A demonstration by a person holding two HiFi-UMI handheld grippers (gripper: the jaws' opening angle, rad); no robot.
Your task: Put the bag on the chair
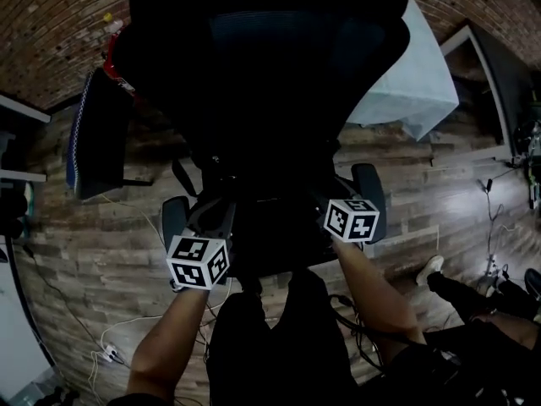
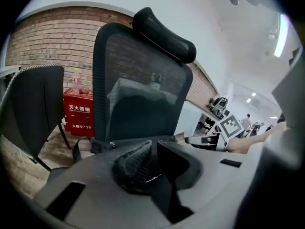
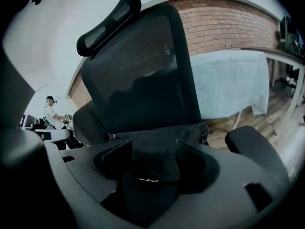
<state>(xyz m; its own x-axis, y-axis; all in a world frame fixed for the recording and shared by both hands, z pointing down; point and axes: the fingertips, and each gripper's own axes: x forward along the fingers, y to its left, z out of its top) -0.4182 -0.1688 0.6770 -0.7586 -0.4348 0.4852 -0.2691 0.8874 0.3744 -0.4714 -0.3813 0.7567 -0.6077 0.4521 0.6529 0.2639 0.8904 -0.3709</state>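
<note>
A black mesh office chair (image 1: pixel 270 57) stands in front of me; its backrest (image 2: pixel 143 85) and headrest fill both gripper views. The black bag (image 1: pixel 270 227) lies low over the seat between the armrests and is hard to tell from the dark chair. My left gripper (image 1: pixel 220 210) has its jaws nearly together on a thin fold of the bag's fabric (image 2: pixel 162 194). My right gripper (image 1: pixel 328 197) holds its jaws wider, around a thick bunch of the bag (image 3: pixel 152 171). The rest of the bag (image 3: pixel 162 132) stretches toward the backrest.
A second dark chair (image 1: pixel 97 134) stands at the left, with a red box (image 2: pixel 78 112) behind it by the brick wall. A table under a white cloth (image 1: pixel 414 83) is at the right. Cables (image 1: pixel 110 345) cross the wood floor. Another person's legs (image 1: pixel 473 299) are at the lower right.
</note>
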